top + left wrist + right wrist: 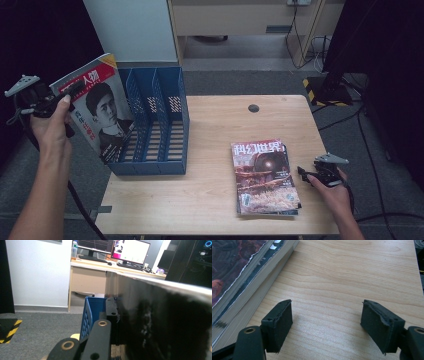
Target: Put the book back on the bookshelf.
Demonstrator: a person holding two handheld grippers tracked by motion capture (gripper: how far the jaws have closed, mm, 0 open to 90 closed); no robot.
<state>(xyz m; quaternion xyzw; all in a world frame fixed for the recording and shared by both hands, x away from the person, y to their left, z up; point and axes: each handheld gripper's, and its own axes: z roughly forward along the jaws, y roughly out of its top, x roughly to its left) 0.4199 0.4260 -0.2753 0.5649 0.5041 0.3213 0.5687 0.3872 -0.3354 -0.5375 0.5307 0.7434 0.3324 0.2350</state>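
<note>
Meanwhile, the left tongs point(75, 89) are clamping the top edge of a portrait magazine point(100, 112), holding it tilted just at the left side of the blue file rack point(165, 120). The right tongs point(325, 322) are resting wide apart and empty over the bench point(210, 190), beside the magazine stack point(262, 175).

The magazine point(97, 107) in hand has a red masthead band with white characters and a dark-haired portrait on its cover. It stands nearly upright, tilted, lifted off the desk past its left edge, its lower corner against the left side of the blue file rack point(155, 122). The rack has three slatted compartments, open at the top, and sits at the desk's back-left corner.
</note>
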